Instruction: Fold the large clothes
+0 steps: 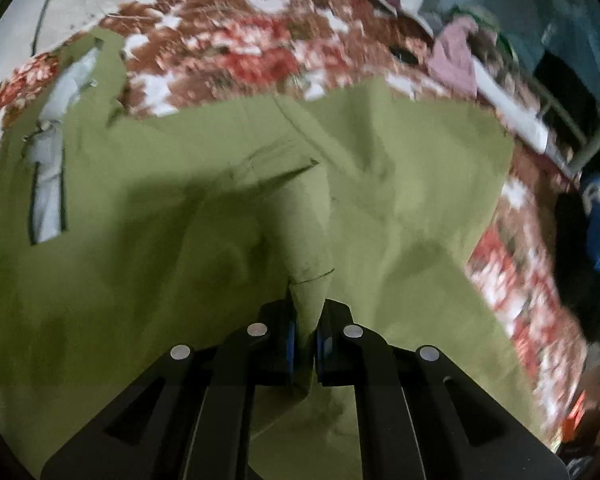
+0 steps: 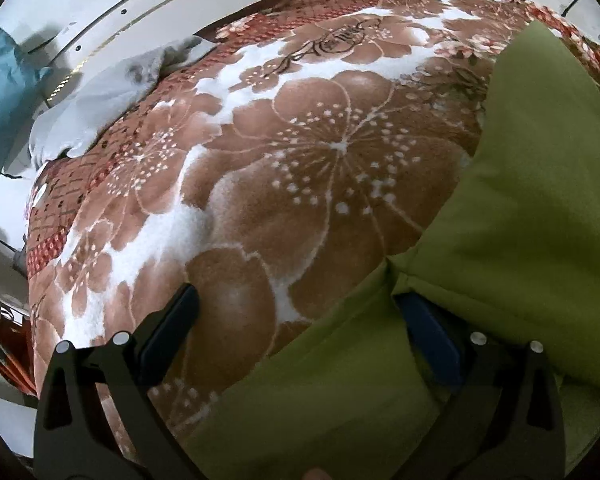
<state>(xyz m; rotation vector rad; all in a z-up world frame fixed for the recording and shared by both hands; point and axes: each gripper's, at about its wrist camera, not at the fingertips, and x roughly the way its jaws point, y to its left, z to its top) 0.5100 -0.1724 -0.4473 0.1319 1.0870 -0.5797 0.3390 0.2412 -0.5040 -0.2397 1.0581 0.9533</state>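
Green garment (image 1: 220, 200), white inner label (image 1: 48, 184) seemingly unreadable.

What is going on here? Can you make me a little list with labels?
surface: floral blanket in brown, red and white
clothing: large green garment spread on the blanket
left gripper: jaws shut on a pinched fold of the green garment
right gripper: jaws wide open, one over the blanket, one at the garment's edge
nearby: white cloth at the blanket's far edge
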